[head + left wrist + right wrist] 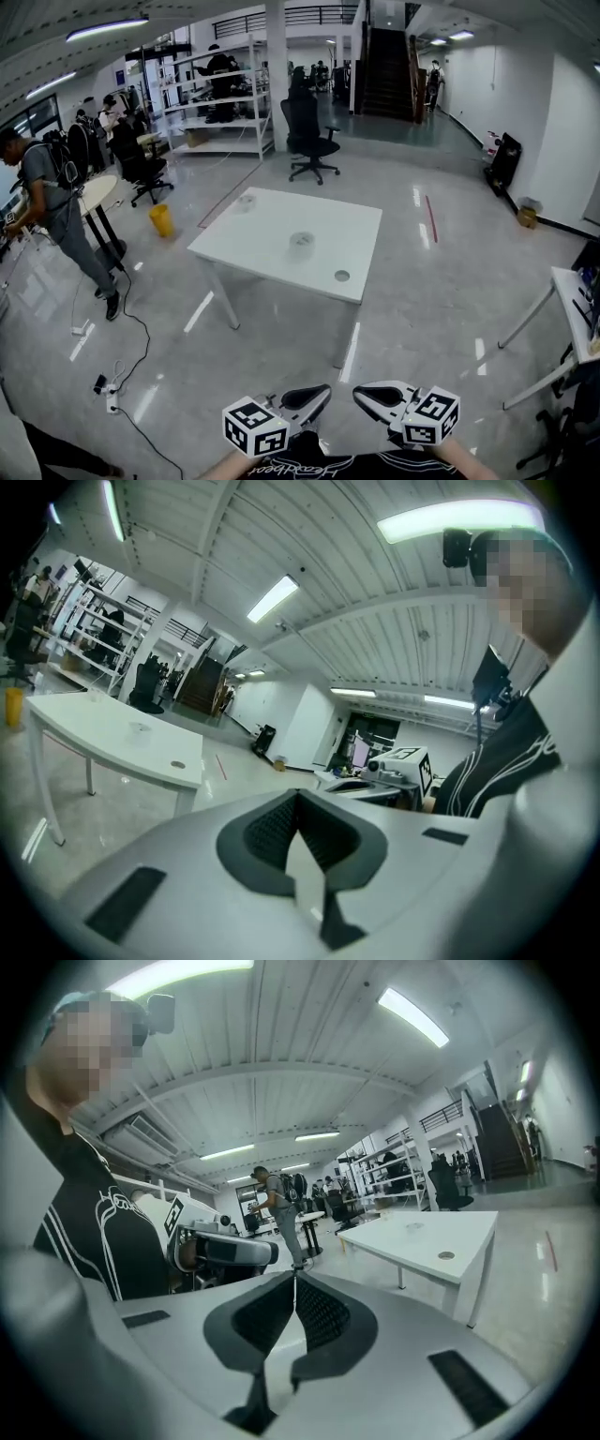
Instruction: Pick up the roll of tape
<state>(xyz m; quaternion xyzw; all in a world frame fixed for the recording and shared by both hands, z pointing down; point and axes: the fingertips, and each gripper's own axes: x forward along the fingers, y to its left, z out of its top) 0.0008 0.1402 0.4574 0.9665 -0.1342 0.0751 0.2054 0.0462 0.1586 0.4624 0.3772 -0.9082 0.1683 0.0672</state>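
Observation:
A clear roll of tape [300, 243] lies near the middle of the white table [253, 258], well ahead of me. It shows faintly in the left gripper view [141, 727] and the right gripper view [413, 1226]. Both grippers are held low in front of my body, far from the table, with their tips turned towards each other. My left gripper [326, 391] [298, 794] is shut with nothing in it. My right gripper [357, 394] [294, 1277] is shut and empty too.
A second clear round thing [247, 200] sits at the table's far left corner, and a cable hole [342, 276] near its right front edge. Glossy floor lies between me and the table. A cable and power strip [111, 401], a yellow bin [161, 220], a person [56, 216] and office chairs stand left.

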